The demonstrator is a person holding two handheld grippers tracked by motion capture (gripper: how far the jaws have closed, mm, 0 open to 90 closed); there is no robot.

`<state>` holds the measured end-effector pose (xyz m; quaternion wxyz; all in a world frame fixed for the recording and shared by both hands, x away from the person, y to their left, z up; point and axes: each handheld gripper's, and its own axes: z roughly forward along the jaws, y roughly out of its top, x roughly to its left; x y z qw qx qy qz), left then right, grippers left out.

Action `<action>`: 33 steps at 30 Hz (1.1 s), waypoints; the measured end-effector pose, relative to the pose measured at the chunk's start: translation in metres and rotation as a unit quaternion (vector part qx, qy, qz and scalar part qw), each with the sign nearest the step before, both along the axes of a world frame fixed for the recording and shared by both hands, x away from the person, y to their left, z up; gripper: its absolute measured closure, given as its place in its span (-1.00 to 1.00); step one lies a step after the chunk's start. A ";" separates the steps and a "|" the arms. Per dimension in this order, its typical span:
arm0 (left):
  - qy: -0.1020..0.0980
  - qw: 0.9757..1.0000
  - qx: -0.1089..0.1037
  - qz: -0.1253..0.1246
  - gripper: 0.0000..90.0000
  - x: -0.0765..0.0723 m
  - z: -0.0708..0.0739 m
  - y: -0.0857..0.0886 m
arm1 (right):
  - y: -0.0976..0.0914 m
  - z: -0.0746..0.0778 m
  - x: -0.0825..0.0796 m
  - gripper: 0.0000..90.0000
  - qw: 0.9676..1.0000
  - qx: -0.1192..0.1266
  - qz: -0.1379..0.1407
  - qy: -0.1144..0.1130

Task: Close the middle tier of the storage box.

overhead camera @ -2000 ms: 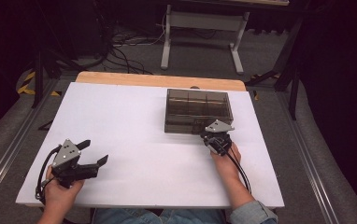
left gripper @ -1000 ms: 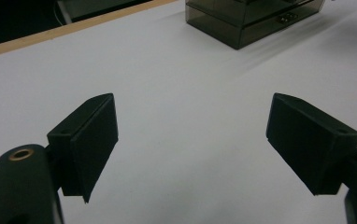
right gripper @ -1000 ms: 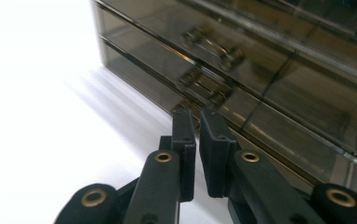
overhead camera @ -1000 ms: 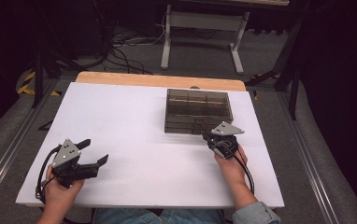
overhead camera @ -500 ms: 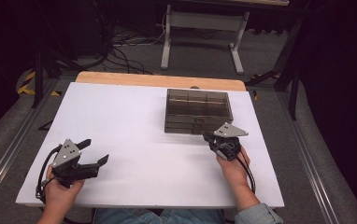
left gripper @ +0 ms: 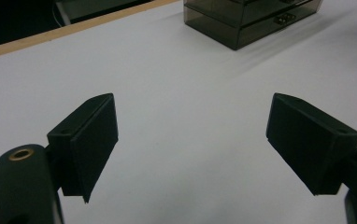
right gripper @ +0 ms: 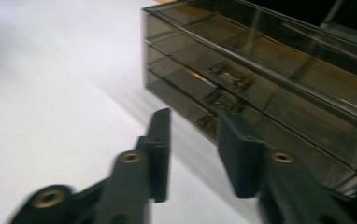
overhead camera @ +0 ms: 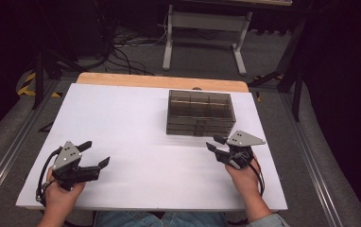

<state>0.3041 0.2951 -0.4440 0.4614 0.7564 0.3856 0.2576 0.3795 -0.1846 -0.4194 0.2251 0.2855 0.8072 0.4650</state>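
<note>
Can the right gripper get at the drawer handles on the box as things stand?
Probably yes. The right gripper is open and points at the smoky drawer box, whose handles face it. Bare white table lies between, nothing blocking. The lowest handle sits close to the tabletop, so that one may be tighter.

The high view looks forward and down from above the person's side, taking in the whole white table [overhead camera: 136, 127]. The left gripper view sits low between its tongs [left gripper: 193, 147], facing across the table toward the distant smoky drawer box [left gripper: 253, 18]. The right gripper view shares that box from close up.
</note>
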 end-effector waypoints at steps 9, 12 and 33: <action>-0.003 1.000 0.002 -0.002 -0.61 0.000 0.001 -0.001 | -0.005 0.000 -0.018 -0.41 0.999 0.012 0.042 -0.007; 0.001 1.000 -0.001 0.000 -0.61 -0.001 0.001 0.000 | -0.007 -0.003 -0.021 -0.57 0.999 0.015 0.045 -0.001; -0.008 1.000 -0.009 -0.006 -0.62 -0.007 0.002 -0.003 | -0.026 -0.033 -0.035 -0.99 0.996 0.056 0.070 -0.005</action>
